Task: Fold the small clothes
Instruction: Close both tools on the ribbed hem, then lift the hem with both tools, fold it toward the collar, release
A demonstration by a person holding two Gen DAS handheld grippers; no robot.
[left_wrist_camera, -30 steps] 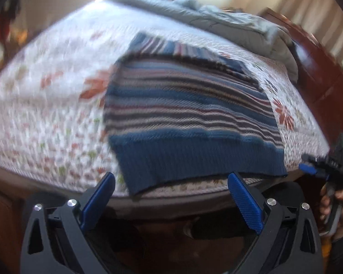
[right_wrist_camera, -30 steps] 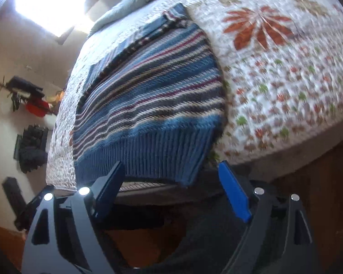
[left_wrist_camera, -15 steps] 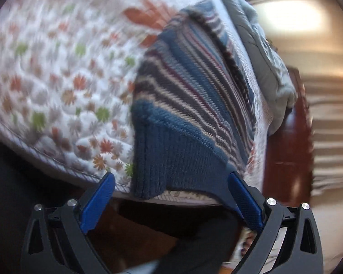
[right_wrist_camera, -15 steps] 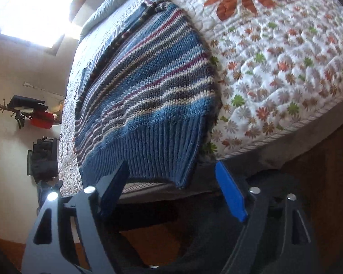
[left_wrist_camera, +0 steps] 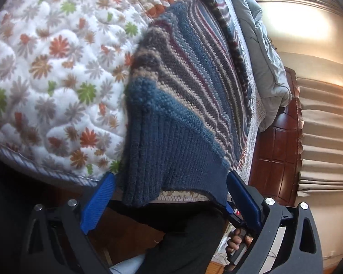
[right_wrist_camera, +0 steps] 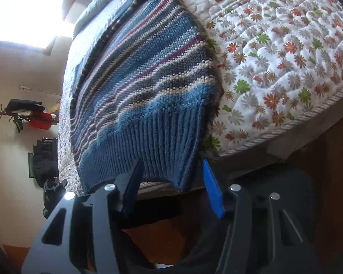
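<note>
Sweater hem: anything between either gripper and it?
Nothing visible. The striped sweater lies flat on the floral quilt, its ribbed hem at the bed edge. The left gripper and right gripper are both open, each straddling a hem corner.

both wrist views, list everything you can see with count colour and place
sweater: one, blue with grey, cream and maroon stripes, flat on the quilt, ribbed hem hanging over the bed edge
quilt: one, white with orange, green and grey flowers, covering the bed
duvet: one, grey, bunched at the far end of the bed
bed frame: one, dark red wood, beside the duvet
curtain: one, beige, by the wall past the frame
window: one, glaring white, far wall
red bag: one, hanging on the wall
dark clothes: black, on the wall below it
left tool: blue pads, open around one hem corner
right tool: blue pads, open around the other hem corner
</note>
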